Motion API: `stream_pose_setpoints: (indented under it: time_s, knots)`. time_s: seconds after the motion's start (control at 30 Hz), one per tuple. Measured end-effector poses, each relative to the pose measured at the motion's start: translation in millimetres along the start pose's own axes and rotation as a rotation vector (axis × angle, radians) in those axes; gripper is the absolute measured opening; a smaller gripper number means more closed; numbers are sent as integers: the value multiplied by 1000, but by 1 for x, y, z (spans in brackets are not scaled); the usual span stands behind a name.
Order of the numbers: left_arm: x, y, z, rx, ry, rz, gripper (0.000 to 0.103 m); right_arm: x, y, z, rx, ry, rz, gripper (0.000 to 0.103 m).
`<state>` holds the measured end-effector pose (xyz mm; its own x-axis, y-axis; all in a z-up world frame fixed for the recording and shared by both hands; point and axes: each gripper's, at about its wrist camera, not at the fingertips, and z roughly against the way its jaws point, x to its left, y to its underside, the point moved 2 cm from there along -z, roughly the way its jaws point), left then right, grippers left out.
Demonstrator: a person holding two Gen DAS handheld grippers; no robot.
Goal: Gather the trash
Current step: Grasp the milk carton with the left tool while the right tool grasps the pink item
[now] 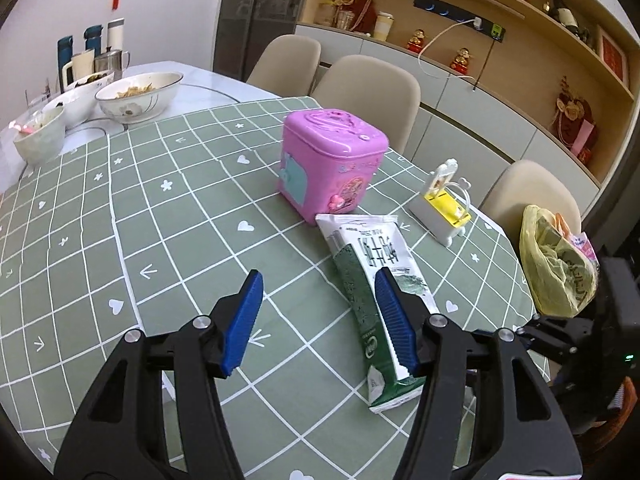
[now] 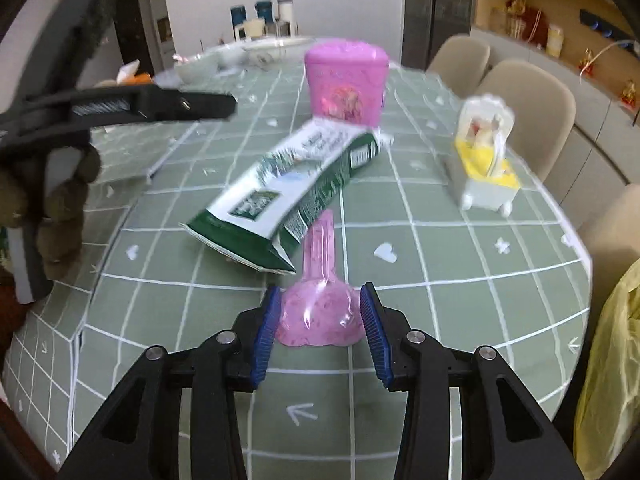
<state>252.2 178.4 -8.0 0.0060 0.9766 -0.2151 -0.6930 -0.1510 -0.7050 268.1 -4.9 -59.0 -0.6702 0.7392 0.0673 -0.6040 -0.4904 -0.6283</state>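
One flattened green-and-white milk carton point(image 1: 370, 288) lies on its side on the worktop point(image 1: 120, 208), which is covered by a green checked cloth. One end of the carton is just beside the pink box point(image 1: 330, 160), the only one of its kind here. In the left wrist view the left hand-held gripper point(image 1: 320, 320) has its two blue fingers point(image 1: 244, 320) spread wide, holding nothing; its right finger overlaps the carton in the picture, though whether it touches cannot be told.

In the right wrist view the right hand-held gripper point(image 2: 318, 322) stands open, with one pink plastic scoop-shaped item point(image 2: 320, 312) between its two blue pads point(image 2: 266, 328). The pads flank the round head closely, but contact cannot be confirmed. The scoop's handle runs up under the near corner of the carton point(image 2: 280, 192). The left hand-held gripper point(image 2: 160, 104) shows at the upper left of this view, blurred.

One small white-and-yellow toy stand point(image 1: 444, 208) sits to the right of the carton, apart from it. One yellow plastic bag point(image 1: 560, 264) hangs at the worktop's right edge. At the far left end stand three bowls point(image 1: 138, 98), the nearest two holding food, with three tall bottles point(image 1: 94, 40) behind them. Three beige chairs point(image 1: 368, 92) line the far side.
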Motion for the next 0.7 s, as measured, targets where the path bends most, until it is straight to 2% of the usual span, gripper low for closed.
stream_pose_setpoints:
  time_s: [0.1, 0.27, 0.4, 0.5, 0.6, 0.7]
  knots:
    - [4, 1, -3, 10, -5, 20, 55, 2, 1, 2, -12, 10, 11, 38]
    - [6, 4, -7, 12, 2, 32, 55, -8, 15, 18, -40, 81, 20, 38]
    - [-6, 8, -13, 28, 89, 24, 59, -37, 39, 46, -92, 148, -74, 38]
    - [-29, 9, -17, 34, 122, -30, 60, -55, 59, 65, -140, 160, -157, 38]
    - [-46, 9, -25, 40, 60, -78, 60, -71, 74, 73, -167, 153, -240, 38]
    - [-62, 6, -42, 77, 4, -76, 60, -79, 84, 76, -182, 134, -280, 38]
